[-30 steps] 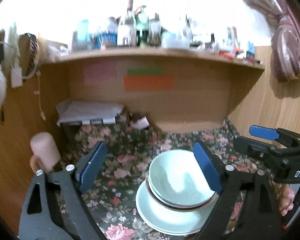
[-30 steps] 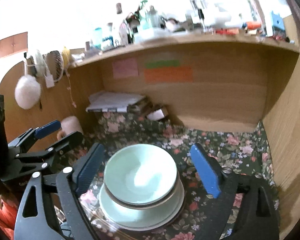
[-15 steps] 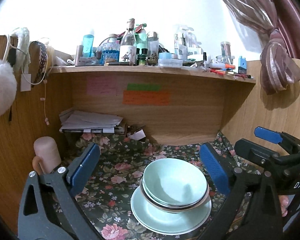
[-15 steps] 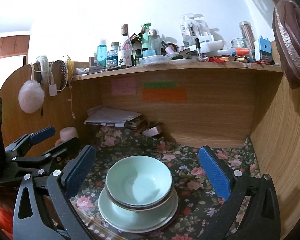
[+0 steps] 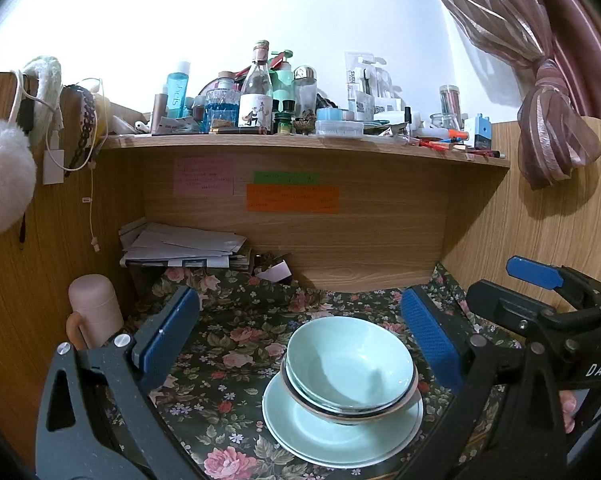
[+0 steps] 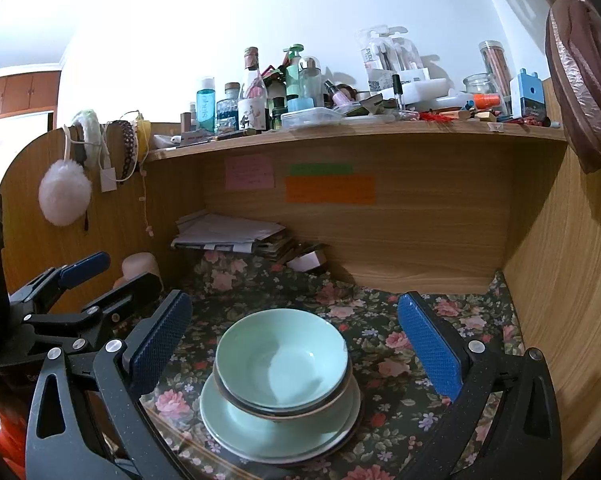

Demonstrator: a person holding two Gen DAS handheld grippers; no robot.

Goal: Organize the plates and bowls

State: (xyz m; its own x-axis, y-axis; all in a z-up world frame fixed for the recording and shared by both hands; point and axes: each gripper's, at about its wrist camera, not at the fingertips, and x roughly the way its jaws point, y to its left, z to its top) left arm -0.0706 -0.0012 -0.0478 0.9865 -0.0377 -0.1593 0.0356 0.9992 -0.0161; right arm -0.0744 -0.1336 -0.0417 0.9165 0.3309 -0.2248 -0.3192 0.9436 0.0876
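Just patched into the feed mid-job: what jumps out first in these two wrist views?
The pale green bowls nested on pale green plates, stacked in the middle of the floral tablecloth, catch the eye first. The left gripper and the right gripper frame the stack, jaws wide open and holding nothing. Above, the wooden shelf is crowded with bottles and clutter.

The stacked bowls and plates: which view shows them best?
The right wrist view: the stack sits centred and whole between the open fingers. In the left wrist view it lies off to the right, its edge partly hidden by a finger.
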